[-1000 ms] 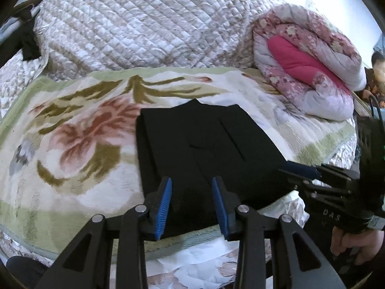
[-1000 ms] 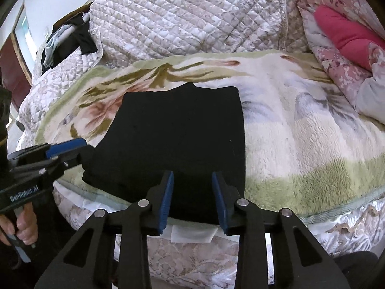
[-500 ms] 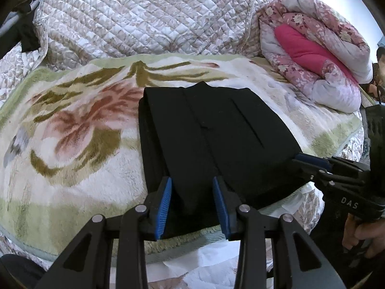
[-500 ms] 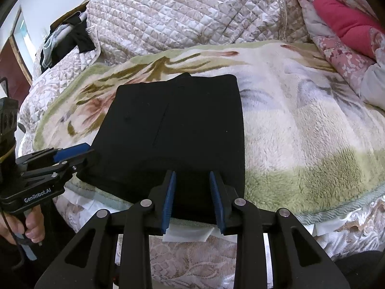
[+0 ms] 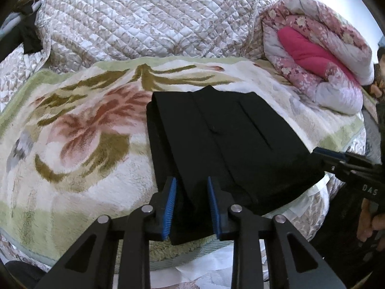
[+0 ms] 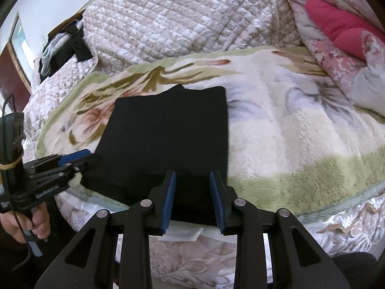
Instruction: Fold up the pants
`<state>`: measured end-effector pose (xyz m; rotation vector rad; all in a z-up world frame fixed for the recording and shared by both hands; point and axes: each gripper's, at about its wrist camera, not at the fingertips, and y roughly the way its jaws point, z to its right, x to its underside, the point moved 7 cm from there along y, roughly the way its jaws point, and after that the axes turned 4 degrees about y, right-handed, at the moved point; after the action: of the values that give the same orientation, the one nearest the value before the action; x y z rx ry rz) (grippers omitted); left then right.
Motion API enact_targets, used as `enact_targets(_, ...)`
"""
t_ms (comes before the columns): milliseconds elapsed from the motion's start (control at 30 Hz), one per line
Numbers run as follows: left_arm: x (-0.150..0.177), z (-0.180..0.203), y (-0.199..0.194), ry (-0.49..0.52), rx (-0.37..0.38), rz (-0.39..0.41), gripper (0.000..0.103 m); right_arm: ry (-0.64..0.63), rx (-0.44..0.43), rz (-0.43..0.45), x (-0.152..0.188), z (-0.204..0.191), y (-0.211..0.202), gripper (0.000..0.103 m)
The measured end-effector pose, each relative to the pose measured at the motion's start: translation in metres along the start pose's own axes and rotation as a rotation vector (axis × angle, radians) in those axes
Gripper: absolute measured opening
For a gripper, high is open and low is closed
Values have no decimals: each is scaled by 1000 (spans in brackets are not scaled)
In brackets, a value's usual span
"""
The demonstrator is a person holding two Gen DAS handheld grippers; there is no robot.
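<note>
- The pants [image 5: 223, 144] lie as a folded black rectangle on the floral blanket [image 5: 79, 144], near the bed's front edge.
- We hold the left gripper [image 5: 191, 204] and right gripper [image 6: 192, 198] with jaws spread at its near hem, pinching nothing, seemingly ready for another fold.

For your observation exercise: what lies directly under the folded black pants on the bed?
The black pants rest on a floral fleece blanket, which shows all around them. The blanket's pattern beneath them is covered.

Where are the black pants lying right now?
The black pants lie folded on the floral fleece blanket at the bed's near edge, centred in both wrist views, between the open left gripper and right gripper.
</note>
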<state>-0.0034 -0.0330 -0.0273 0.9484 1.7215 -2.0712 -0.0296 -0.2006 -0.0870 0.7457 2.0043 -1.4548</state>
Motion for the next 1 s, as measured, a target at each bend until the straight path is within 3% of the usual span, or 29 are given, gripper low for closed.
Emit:
enact_targets(200,-3,-27,-3,-107,30,-6,29,107,-50,-11,-7,23,2,30)
enact_targets(400,-8,-47,8,-243,119,-29,34,157,-122,-47,-18,32,20,31)
enact_targets(533,-18,-44,19,-263,166,-25,49,195,-158,-71,-30,37,36,36)
enact_targets(700,-20,-44,42,-290,210,-57,53,212,-200,-91,-38,37,50,38)
enact_targets(1000,-28,-44,57,-321,252,-29,59,267,-268,-97,-44,37,61,40)
